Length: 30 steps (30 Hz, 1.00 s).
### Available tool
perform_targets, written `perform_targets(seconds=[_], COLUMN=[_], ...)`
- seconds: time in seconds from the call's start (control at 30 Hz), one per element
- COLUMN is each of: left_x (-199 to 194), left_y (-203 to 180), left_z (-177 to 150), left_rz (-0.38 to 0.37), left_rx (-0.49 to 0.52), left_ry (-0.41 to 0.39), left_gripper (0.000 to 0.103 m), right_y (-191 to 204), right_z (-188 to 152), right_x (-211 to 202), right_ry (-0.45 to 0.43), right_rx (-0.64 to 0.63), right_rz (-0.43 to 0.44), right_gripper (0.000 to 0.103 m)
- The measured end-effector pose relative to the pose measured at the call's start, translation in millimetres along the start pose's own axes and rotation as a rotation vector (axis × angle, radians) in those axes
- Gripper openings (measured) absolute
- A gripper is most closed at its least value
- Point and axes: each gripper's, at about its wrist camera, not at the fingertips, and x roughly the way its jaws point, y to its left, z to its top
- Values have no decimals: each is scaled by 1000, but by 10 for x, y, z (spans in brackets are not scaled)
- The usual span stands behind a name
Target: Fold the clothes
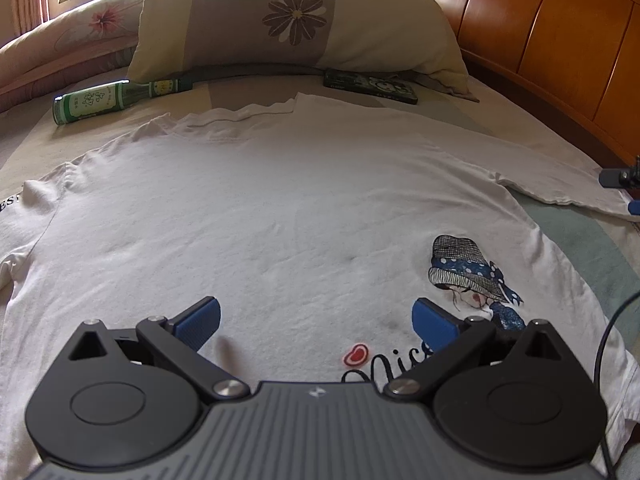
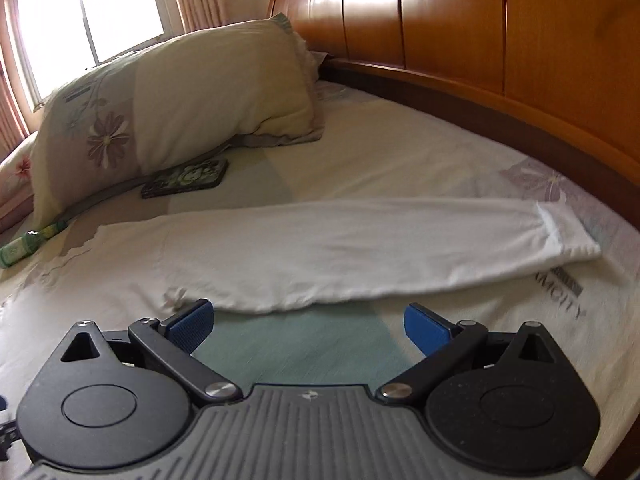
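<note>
bed [image 2: 400,152] | left gripper [image 1: 316,320] over shirt [image 1: 280,200], spread, empty | right gripper [image 2: 306,322] near sleeve [image 2: 360,248], spread, empty

Ahead of my left tongs, at the far end of the bed [image 1: 592,256], I see a cream pillow [image 1: 296,20] with a brown daisy print propped up. A green glass bottle [image 1: 108,100] lies on its side ahead and to the left, its neck tucked under the pillow's corner. A dark phone case [image 1: 370,86] with a pale pattern lies flat ahead and slightly right, just beside the pillow's lower edge. A wooden headboard [image 1: 552,40] curves along the right. From my right tongs, the same pillow [image 2: 180,96] sits far ahead to the left, the case [image 2: 186,178] below it, a bright window [image 2: 84,20] with pinkish curtains behind.
</note>
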Motion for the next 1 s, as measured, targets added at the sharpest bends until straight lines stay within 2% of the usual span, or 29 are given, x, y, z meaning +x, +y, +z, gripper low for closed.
perform_targets(seconds=[0.07,0.17,0.27,0.33,0.43,0.53,0.63,0.7,0.83,0.9,1.0], left_x=[25,47,70,78,46,-63,-203,-294,-451,-507,-561], left_y=[-13,-41,-70,-80,-44,16,145,286,668,833,1014], left_z=[-13,-40,-67,-78,-54,4,79,129,214,234,239], left_rz=[12,25,38,43,42,87,137,169,228,244,214], left_rx=[16,36,56,65,59,71,74,46,-49,-98,-172], left_ry=[-11,-11,-12,-11,-15,-47,-87,-108,-127,-130,-137], left_gripper=[101,101,101,101,101,101,101,101,102,102,102], right_y=[-150,-438,-663,-729,-711,-337,251,718,1725,2179,2604], right_z=[154,239,187,137,213,361,523,611,694,681,605], right_x=[250,621,847,858,821,744,743,770,930,1089,1339], right_ry=[-10,7,37,17,39,70,134,160,188,231,304], right_rx=[-12,13,23,-5,37,1,-60,-114,-270,-324,-334], right_rz=[-94,-180,-224,-255,-252,-143,25,102,189,234,323], right_gripper=[103,103,103,103,103,103,103,103,103,103,103])
